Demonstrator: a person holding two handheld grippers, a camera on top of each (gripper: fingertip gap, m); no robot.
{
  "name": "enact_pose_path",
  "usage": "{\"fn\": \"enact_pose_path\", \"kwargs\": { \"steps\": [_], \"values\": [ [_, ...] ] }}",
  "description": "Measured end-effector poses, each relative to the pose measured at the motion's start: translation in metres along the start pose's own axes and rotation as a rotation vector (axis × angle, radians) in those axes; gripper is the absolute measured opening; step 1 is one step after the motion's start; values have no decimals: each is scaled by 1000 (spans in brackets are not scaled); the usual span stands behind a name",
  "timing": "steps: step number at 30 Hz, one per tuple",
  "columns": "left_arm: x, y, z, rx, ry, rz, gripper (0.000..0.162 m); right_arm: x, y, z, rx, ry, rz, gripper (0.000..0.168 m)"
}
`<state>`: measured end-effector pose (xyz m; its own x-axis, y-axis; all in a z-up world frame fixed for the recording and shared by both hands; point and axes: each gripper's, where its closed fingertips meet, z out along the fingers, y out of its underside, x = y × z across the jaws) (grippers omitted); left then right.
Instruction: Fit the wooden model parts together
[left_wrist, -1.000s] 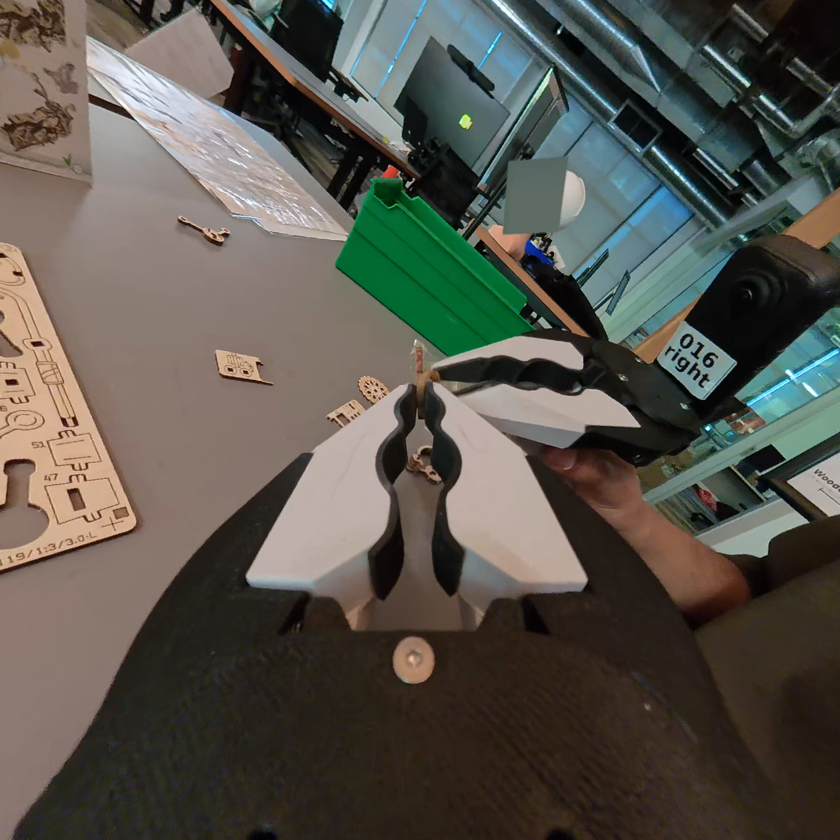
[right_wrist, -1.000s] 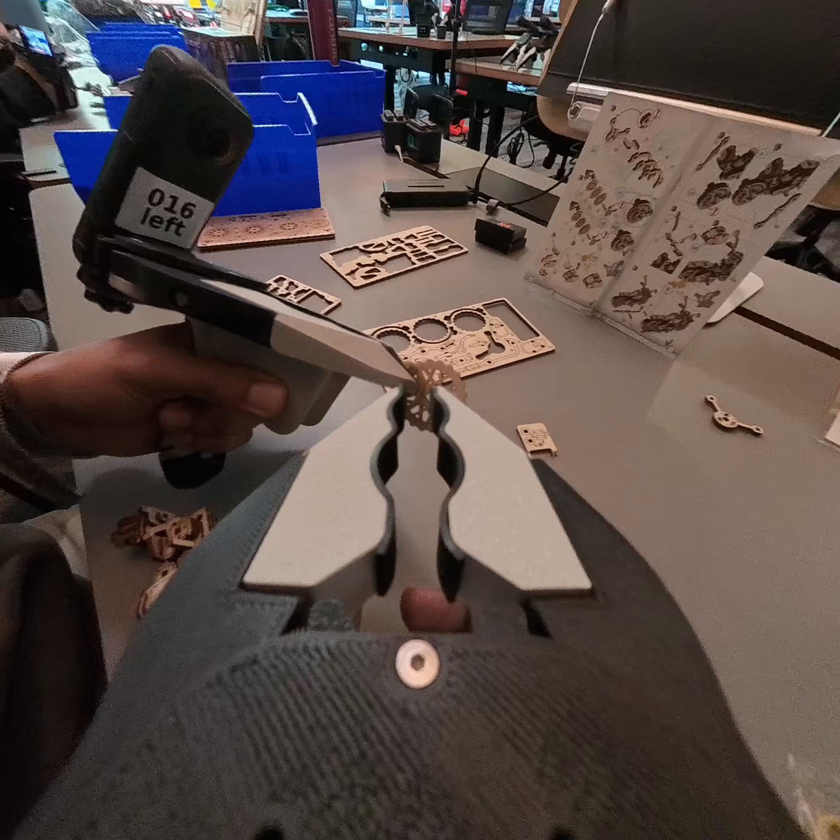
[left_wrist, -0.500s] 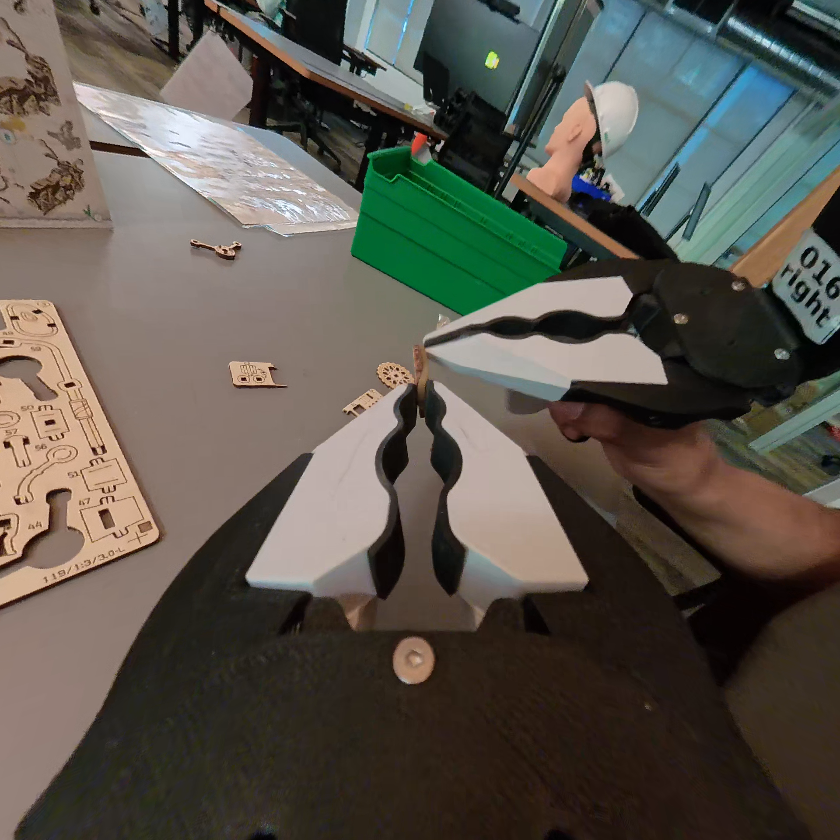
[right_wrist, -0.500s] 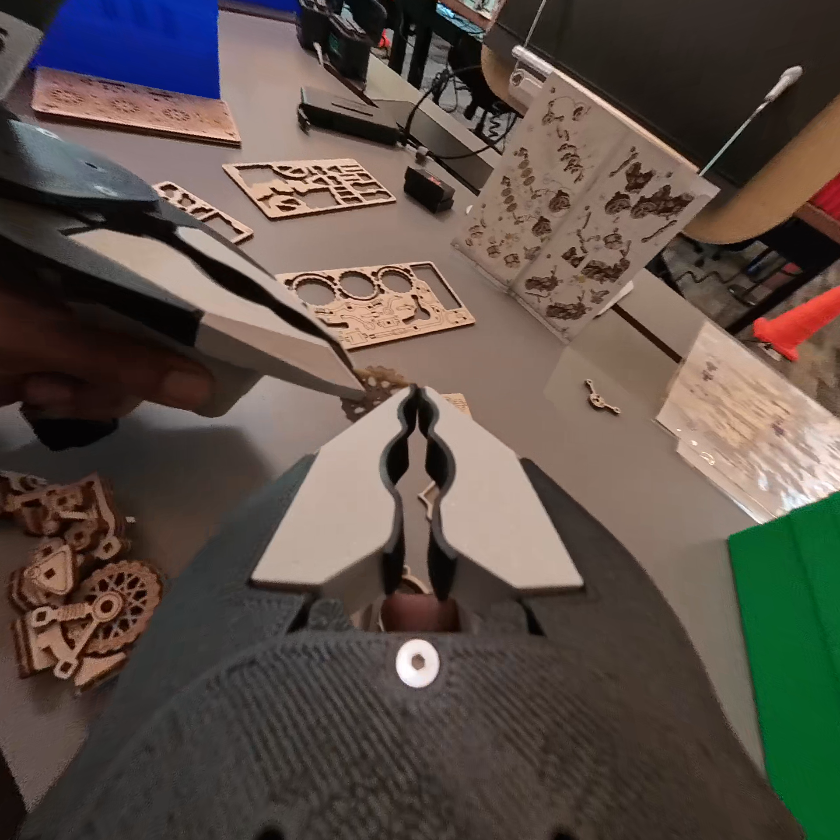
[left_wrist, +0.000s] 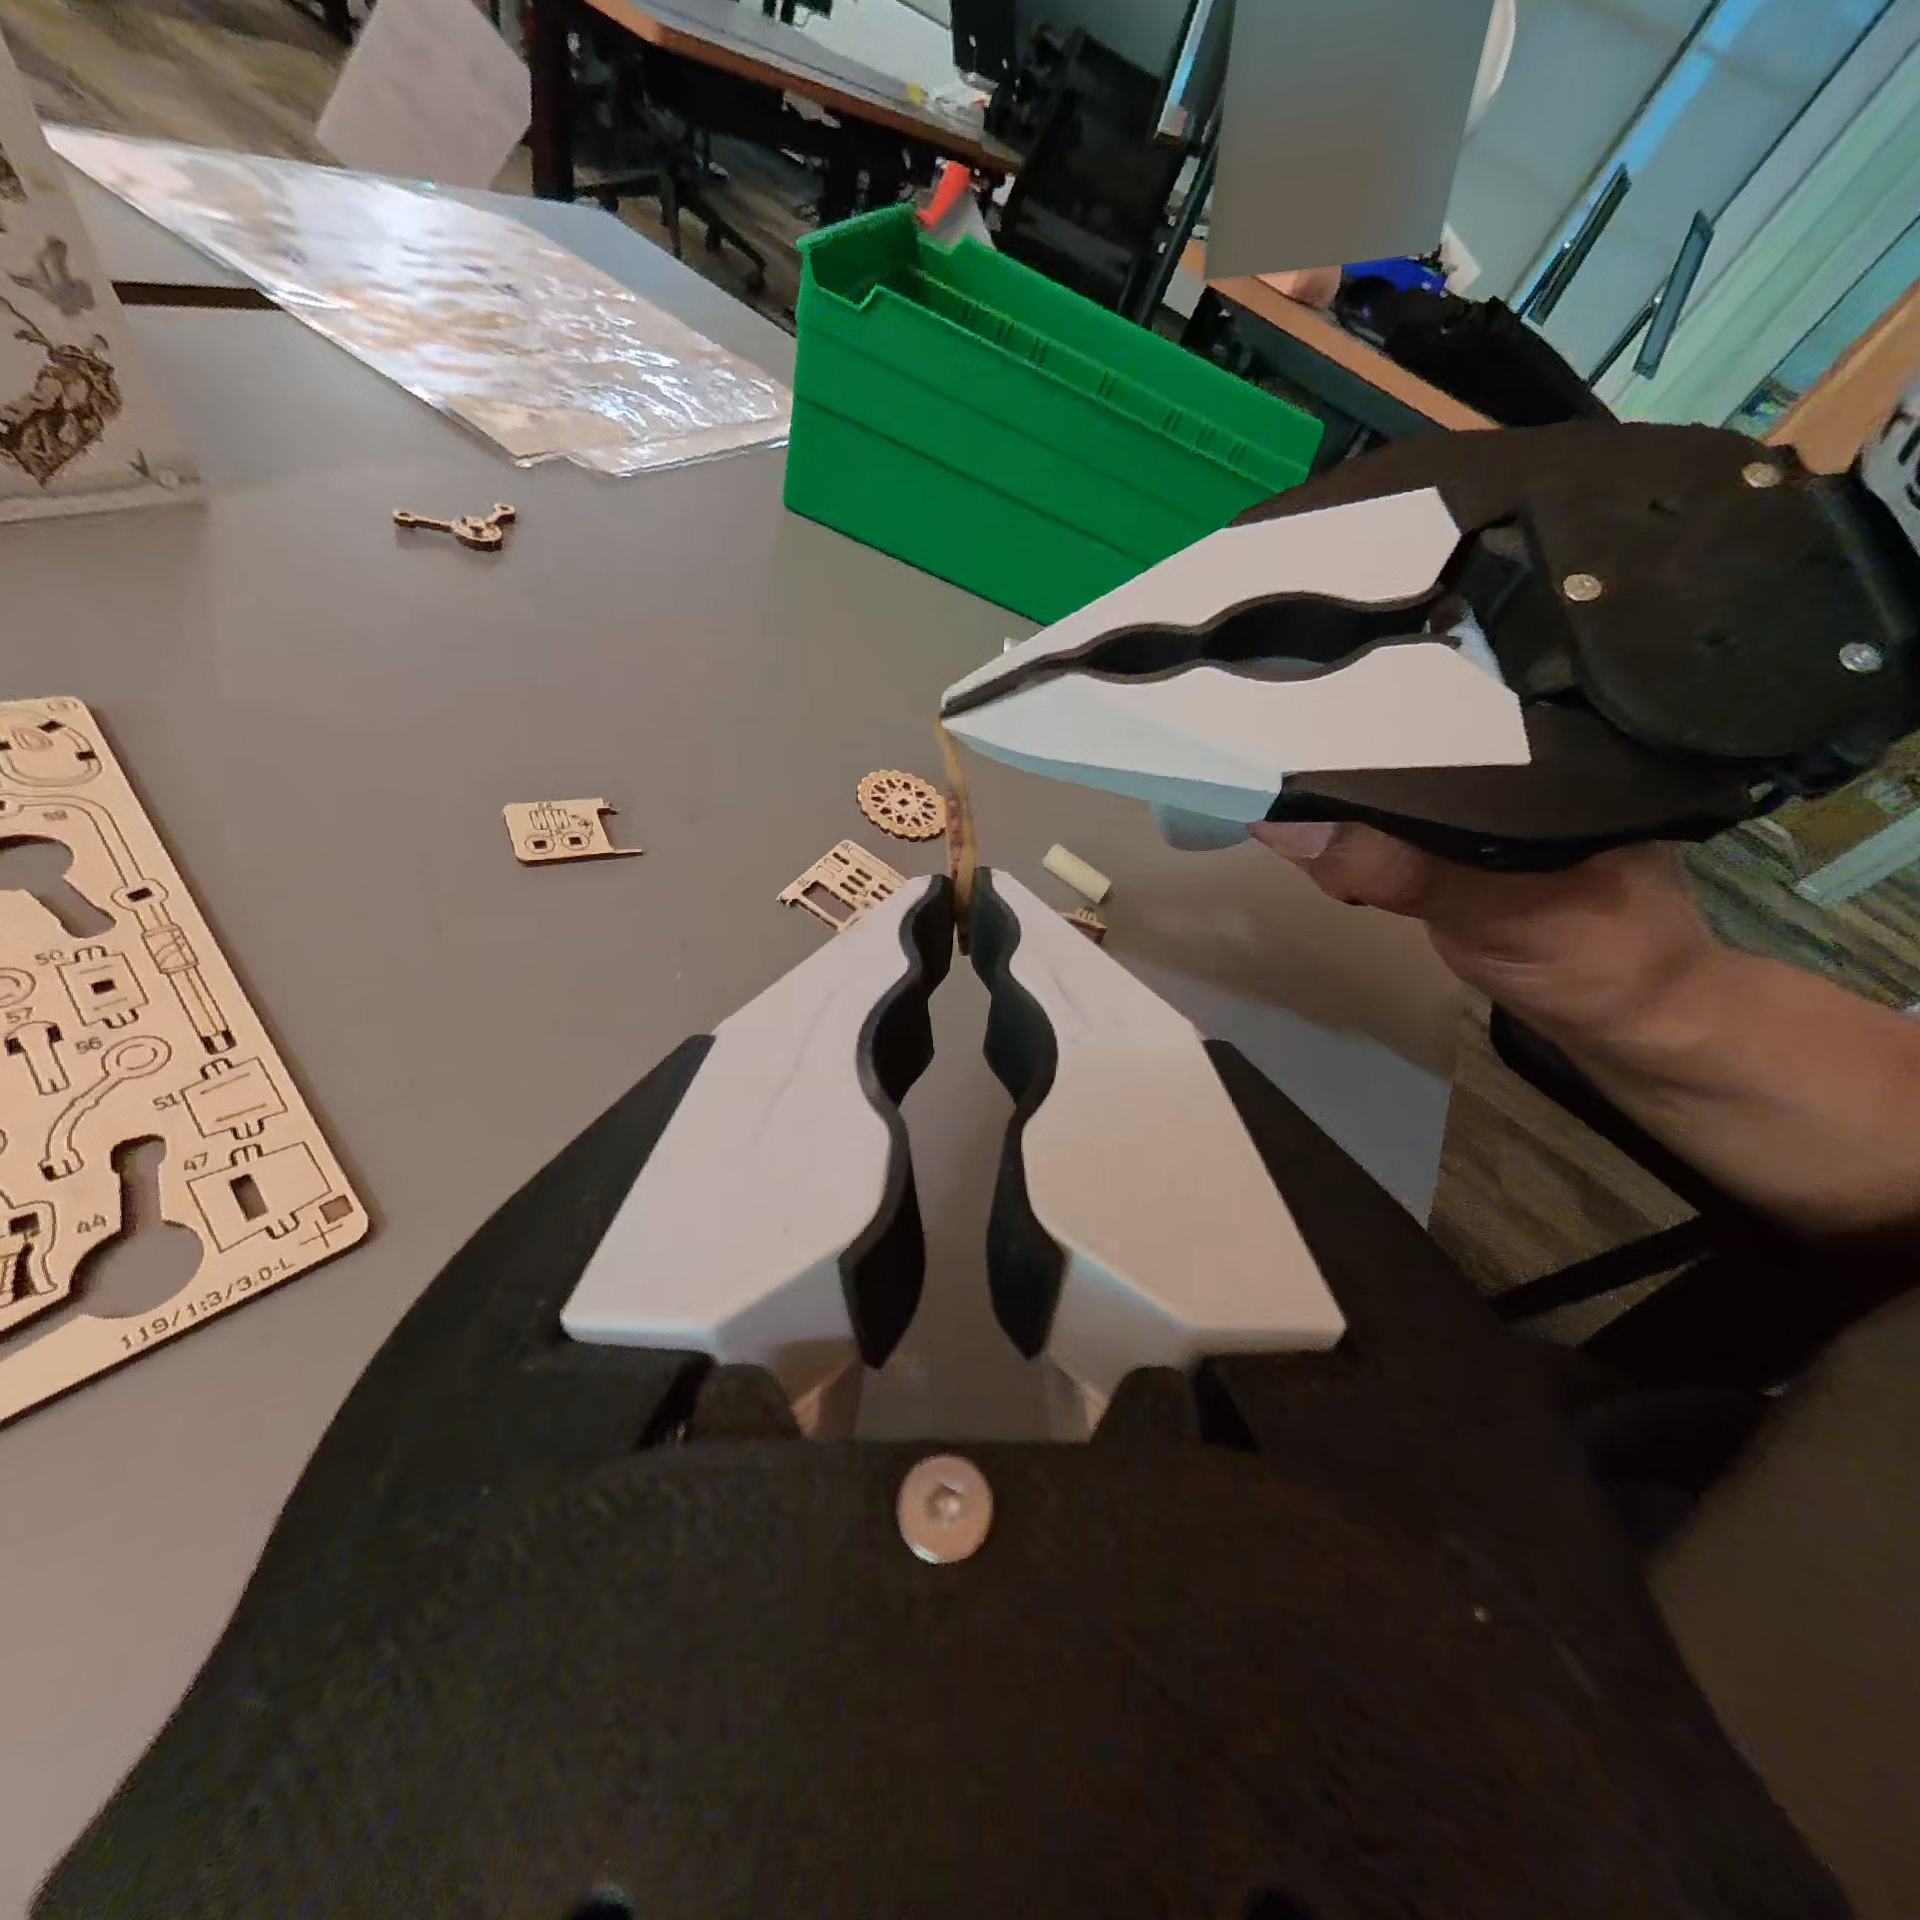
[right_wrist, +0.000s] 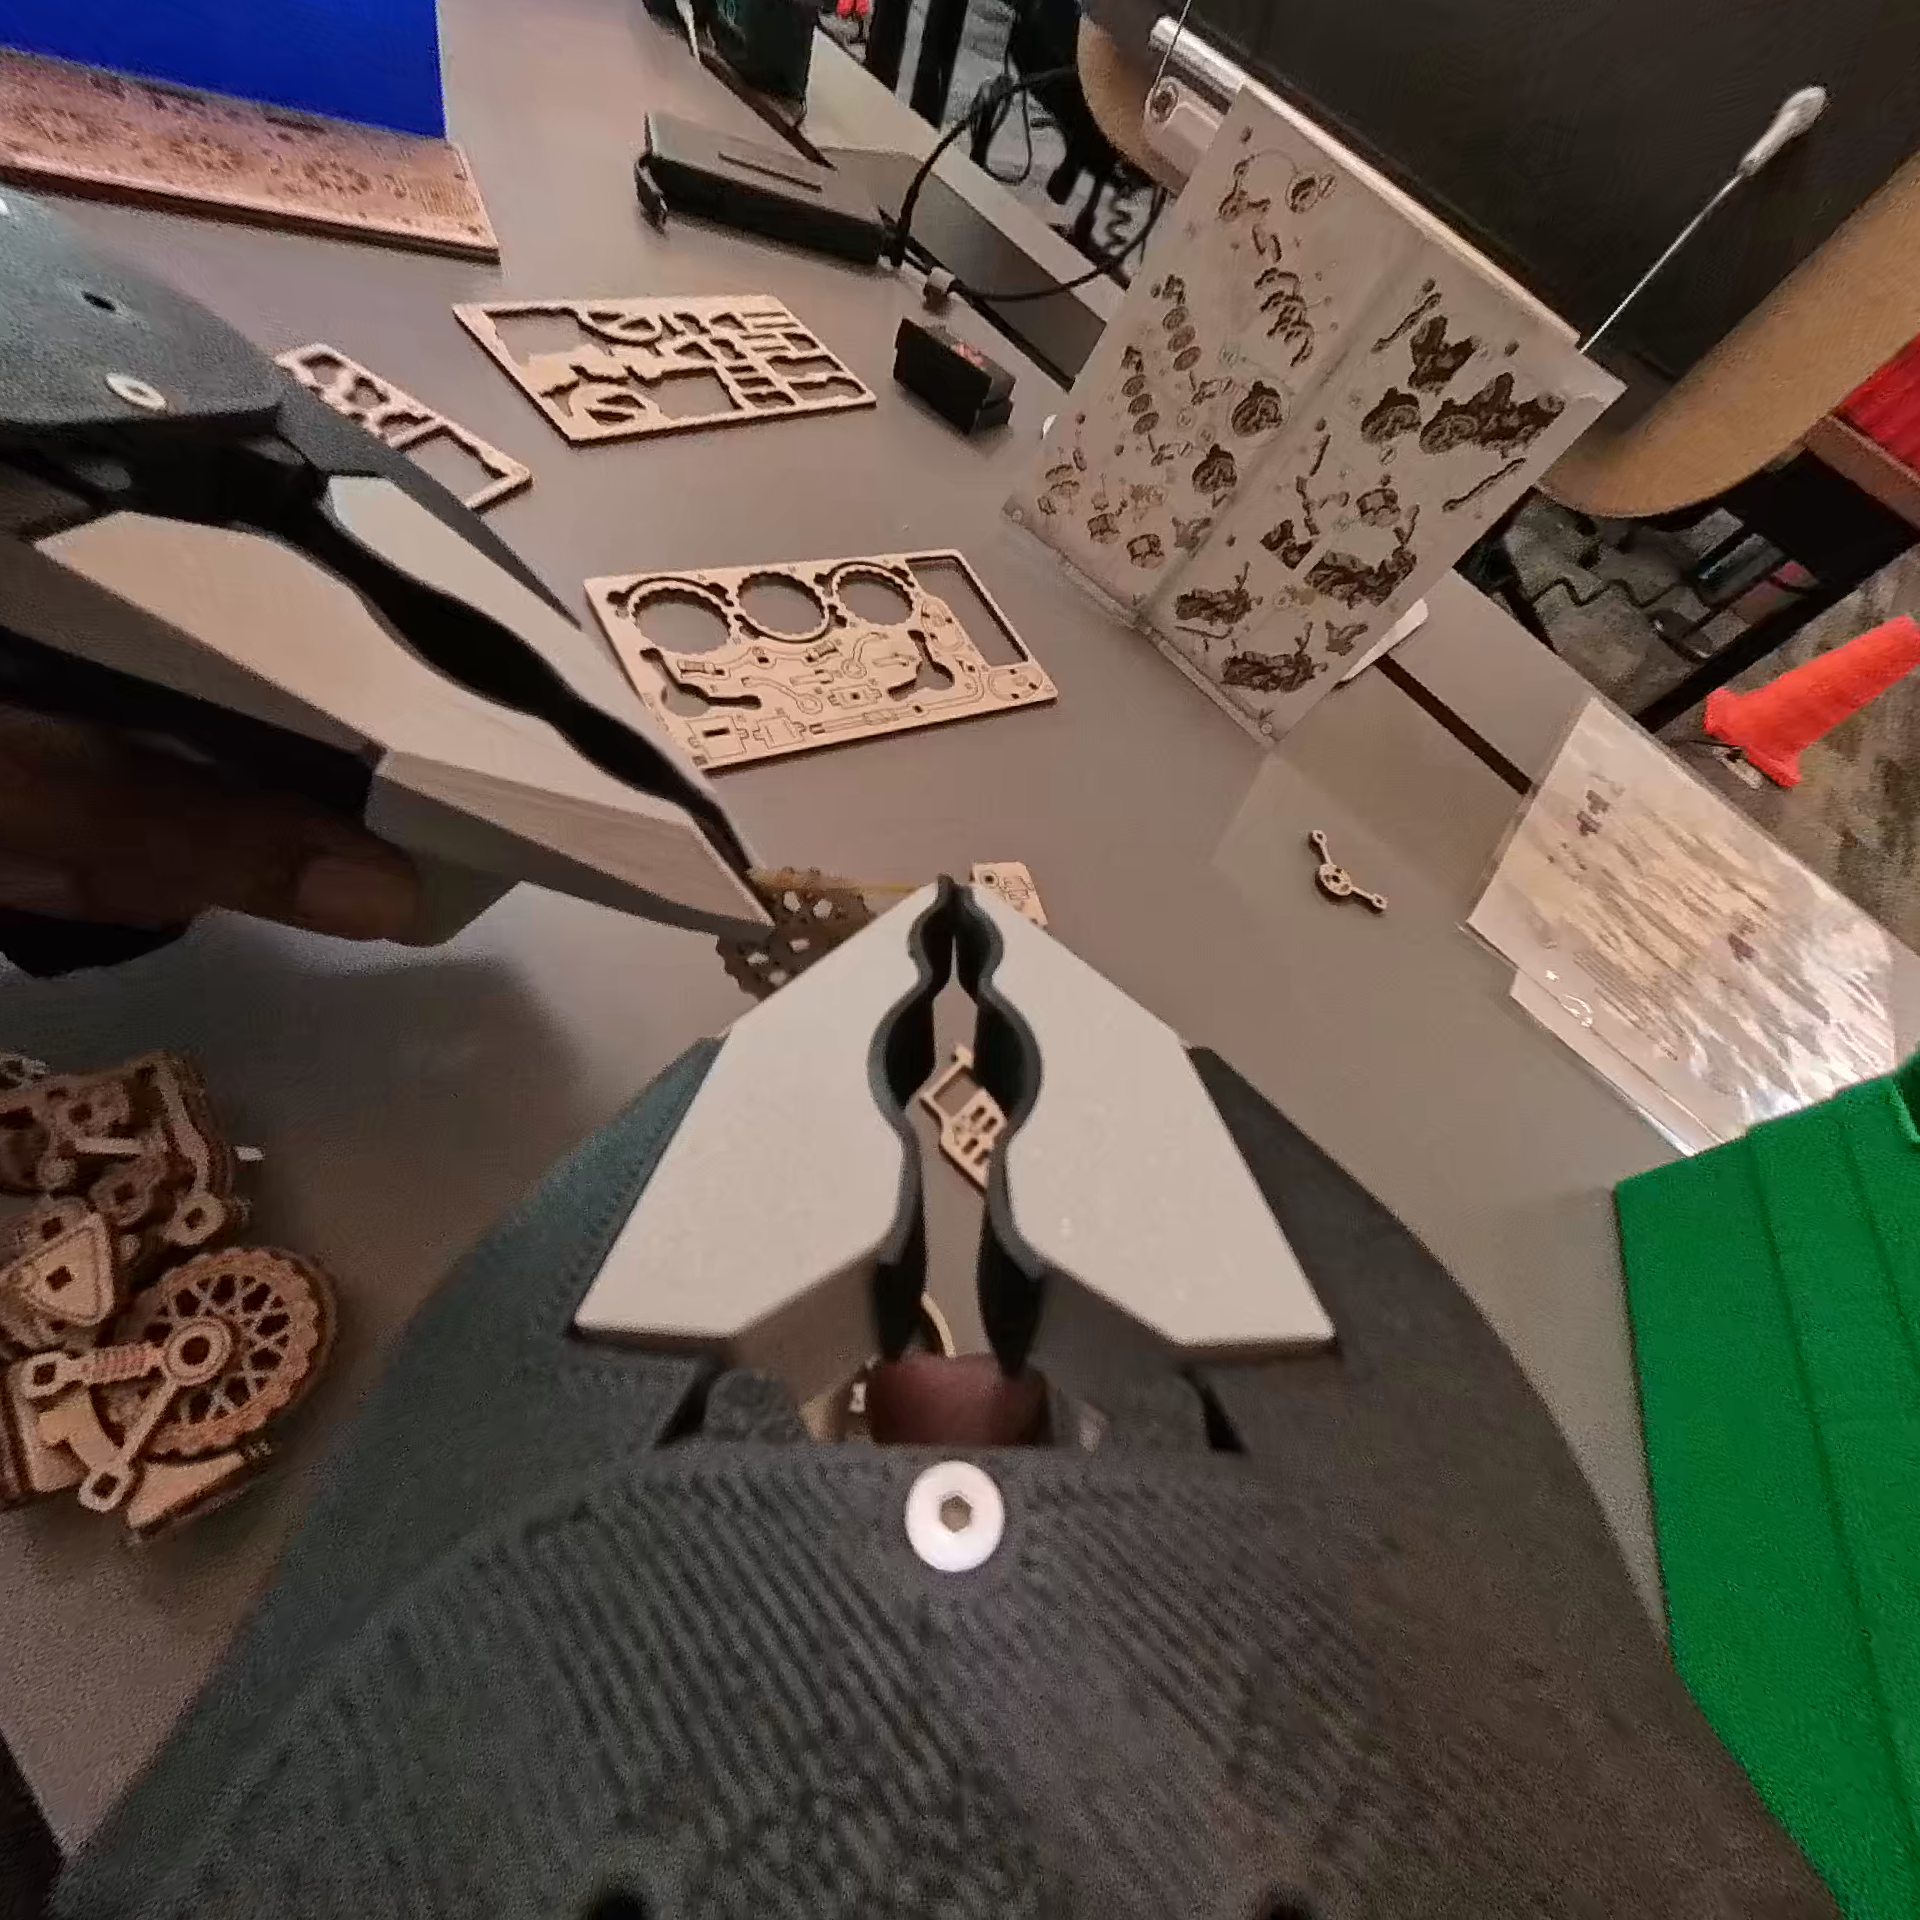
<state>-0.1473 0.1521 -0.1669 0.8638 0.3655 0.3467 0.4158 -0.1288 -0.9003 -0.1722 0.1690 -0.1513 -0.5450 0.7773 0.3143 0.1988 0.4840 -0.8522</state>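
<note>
Jaws of the left gripper (left_wrist: 961, 902) closed on the thin laser-cut wooden gear (left_wrist: 958, 831), held edge-on above the grey worktop (left_wrist: 644, 665). Right gripper (right_wrist: 951, 902) jaws pinched shut at the gear's upper edge; whether they hold a second part, cannot tell. Small assembled wooden mechanism (right_wrist: 135, 1288) lies left of right jaws. Loose parts remain: assembly looks partial.

Grey table (left_wrist: 675, 665), wooden parts (left_wrist: 569, 831), green bin (left_wrist: 1018, 457)

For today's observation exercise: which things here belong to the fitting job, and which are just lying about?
In the job:
left gripper
right gripper
wooden gear, pinched between both

Lying about:
green bin
cut-out sheet
instruction sheet
small loose gear
built parts pile
</note>
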Motion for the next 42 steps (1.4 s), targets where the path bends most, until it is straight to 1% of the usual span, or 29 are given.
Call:
{"fn": "enact_pose_path", "kwargs": {
  "steps": [1,3,4,5,8,13,17,20,22,24,26,27,28,33,34,35,36,37,40,42],
  "values": [
    [1,1,0,-7,3,5,1,3,-2,-1,12,15,10,0],
    [5,12,5,-64,14,17,1,26,-6,-10,30,141,-59,0],
    [5,16,6,-68,11,8,1,33,-6,-14,27,153,-59,0],
    [4,12,6,-38,6,-3,1,36,-4,-16,17,140,-34,0],
    [-5,6,1,-24,-5,-22,1,32,1,-15,45,71,34,0],
    [-20,-1,-4,24,-12,-113,1,-17,-14,-7,119,-200,168,0],
    [-22,-11,-10,94,58,-228,1,-30,-9,4,91,-210,130,20],
    [-19,-14,-11,127,101,-291,1,-32,-11,5,110,-216,140,26],
    [-18,-15,-11,148,113,-313,0,-28,-11,5,114,-186,141,28],
    [-14,-16,-11,164,118,-314,0,-22,-10,6,121,-137,135,35],
    [-11,-17,-10,185,93,-292,0,-20,-11,6,131,-113,142,35],
    [-12,-18,-11,201,79,-287,0,-21,-12,6,133,-109,149,33],
    [-12,-19,-12,211,70,-289,0,-23,-12,6,134,-113,148,24],
    [-12,-21,-14,256,20,-282,0,-23,-16,6,152,-70,88,21],
    [-12,-21,-15,260,10,-273,0,-22,-16,5,153,-53,83,15],
    [-13,-22,-15,267,1,-263,0,-23,-17,5,160,-46,74,12],
    [-13,-23,-16,274,-8,-256,0,-21,-19,4,171,-23,66,14],
    [-13,-24,-16,283,-13,-251,0,-18,-21,3,187,3,46,19],
    [-13,-25,-18,290,-13,-226,0,-9,-22,0,216,109,-18,44],
    [-13,-26,-18,285,-5,-216,0,-10,-26,-3,261,147,-45,43]
  ]
}}
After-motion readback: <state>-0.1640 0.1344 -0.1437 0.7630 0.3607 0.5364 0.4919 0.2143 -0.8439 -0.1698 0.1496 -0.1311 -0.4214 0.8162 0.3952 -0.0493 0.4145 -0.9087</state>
